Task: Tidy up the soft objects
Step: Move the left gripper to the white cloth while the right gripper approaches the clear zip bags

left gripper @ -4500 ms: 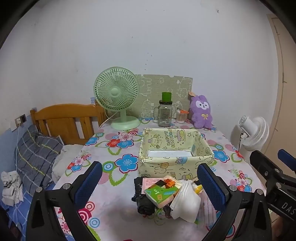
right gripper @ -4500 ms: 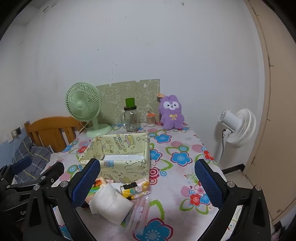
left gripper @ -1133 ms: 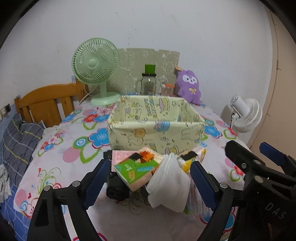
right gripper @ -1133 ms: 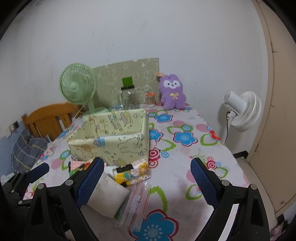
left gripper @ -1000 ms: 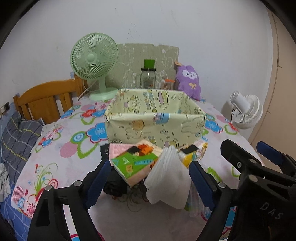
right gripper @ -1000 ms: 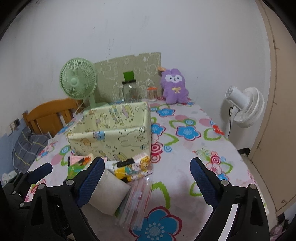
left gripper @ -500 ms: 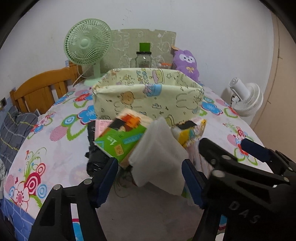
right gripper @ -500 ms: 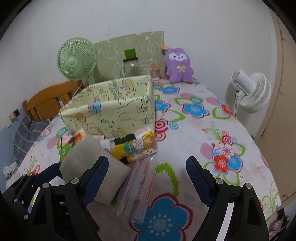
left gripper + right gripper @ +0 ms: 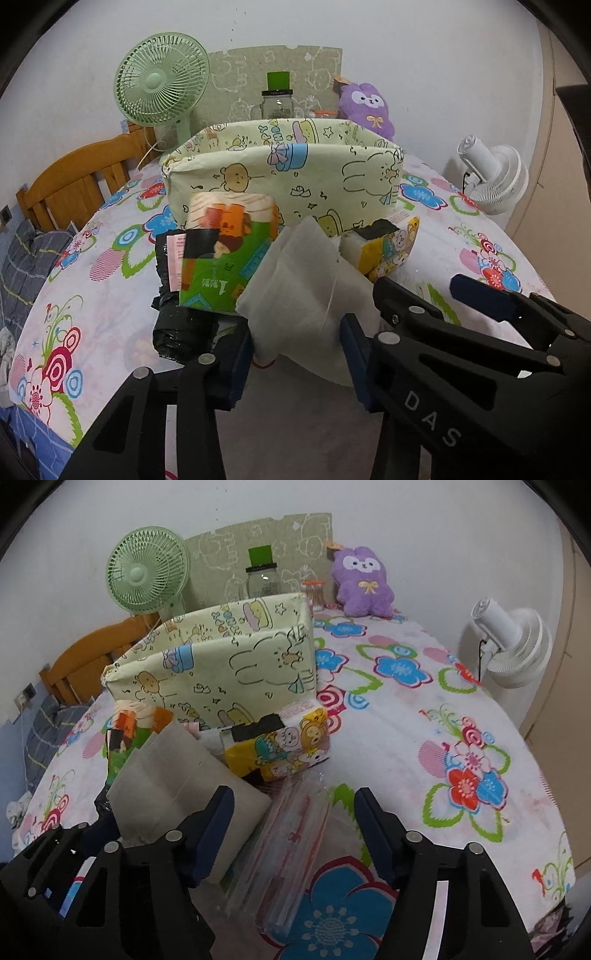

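A heap of soft packs lies in front of a pale green cartoon-print fabric box (image 9: 284,173) (image 9: 221,657). The heap holds a white tissue pack (image 9: 306,306) (image 9: 177,790), a green tissue pack (image 9: 225,258), a yellow cartoon tissue pack (image 9: 384,251) (image 9: 280,746), a black roll (image 9: 181,332) and a clear plastic sleeve (image 9: 291,853). My left gripper (image 9: 295,362) has its jaws on either side of the white pack's lower edge, partly closed. My right gripper (image 9: 293,834) is open, its jaws straddling the clear sleeve.
The table has a flowered cloth (image 9: 424,738). At the back stand a green fan (image 9: 162,81), a glass jar with green lid (image 9: 277,99) and a purple plush (image 9: 362,579). A white fan (image 9: 513,646) stands beside the table on the right, a wooden headboard (image 9: 74,181) on the left.
Both grippers have moved forward and down to the heap. The left jaws have narrowed around the white tissue pack; the right jaws have narrowed over the clear sleeve.
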Demonstrator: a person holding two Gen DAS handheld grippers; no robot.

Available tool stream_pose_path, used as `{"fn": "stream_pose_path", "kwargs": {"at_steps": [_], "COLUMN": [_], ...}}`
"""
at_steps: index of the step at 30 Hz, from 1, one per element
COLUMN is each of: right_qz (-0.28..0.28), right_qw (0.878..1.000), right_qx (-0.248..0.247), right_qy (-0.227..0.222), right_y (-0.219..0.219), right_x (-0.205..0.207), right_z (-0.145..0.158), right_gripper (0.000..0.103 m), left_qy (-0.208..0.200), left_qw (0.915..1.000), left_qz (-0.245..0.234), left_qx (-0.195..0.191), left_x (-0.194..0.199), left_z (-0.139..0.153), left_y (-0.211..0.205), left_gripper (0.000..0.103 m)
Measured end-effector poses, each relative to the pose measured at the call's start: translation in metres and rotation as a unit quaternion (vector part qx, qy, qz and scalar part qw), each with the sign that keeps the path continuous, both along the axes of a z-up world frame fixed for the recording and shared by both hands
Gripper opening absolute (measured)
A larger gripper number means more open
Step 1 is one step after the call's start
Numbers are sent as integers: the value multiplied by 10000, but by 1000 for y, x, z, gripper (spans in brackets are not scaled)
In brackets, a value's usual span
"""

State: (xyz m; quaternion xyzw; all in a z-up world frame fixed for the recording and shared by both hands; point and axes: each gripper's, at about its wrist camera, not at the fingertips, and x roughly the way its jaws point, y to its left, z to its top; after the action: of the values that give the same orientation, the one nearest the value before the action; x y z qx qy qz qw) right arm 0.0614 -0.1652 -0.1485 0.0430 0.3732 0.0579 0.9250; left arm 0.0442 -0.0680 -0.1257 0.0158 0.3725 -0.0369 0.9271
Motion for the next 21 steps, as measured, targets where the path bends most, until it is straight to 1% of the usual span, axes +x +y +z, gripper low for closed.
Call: {"fn": "stream_pose_path", "kwargs": {"at_steps": [3,6,7,8,9,13,14,15,21], "right_qz": [24,36,38,21,-9,-39,-44,-43,-24], "right_qw": [9999,9997,9996,9996,9996,9996,9996,9996,9997], "right_qx": [77,139,167,171,161,162,162,179,197], "right_qy": [138,197,222,222,232,224,205,197,143], "right_y": [0,0,0,0,-1,-3,-3,-3,-2], "right_x": [3,4,5,4,4,3,2,2,-2], "right_z": [-4,-6,-7,-7,-7,-6,-5,-4,1], "right_gripper": [58,48,47,43,35,29,22,9,9], "left_qy": [49,80,82,81,87,63,52,33,-4], "left_qw": [10000,9999,9999,9999,9999,9999,9999,9999,9998], "left_qz": [-24,-71,-81,-85,-89,-125,-134,-148,-166], "left_qx": [48,40,40,36,5,-17,-39,-72,-99], "left_x": [1,2,2,2,3,1,0,0,-4], "left_z": [-3,-4,-4,-4,-3,-2,-1,0,3], "left_y": [-2,-2,-2,-2,-1,-2,-1,-1,-1], "left_gripper": [41,37,37,36,35,30,26,24,20]}}
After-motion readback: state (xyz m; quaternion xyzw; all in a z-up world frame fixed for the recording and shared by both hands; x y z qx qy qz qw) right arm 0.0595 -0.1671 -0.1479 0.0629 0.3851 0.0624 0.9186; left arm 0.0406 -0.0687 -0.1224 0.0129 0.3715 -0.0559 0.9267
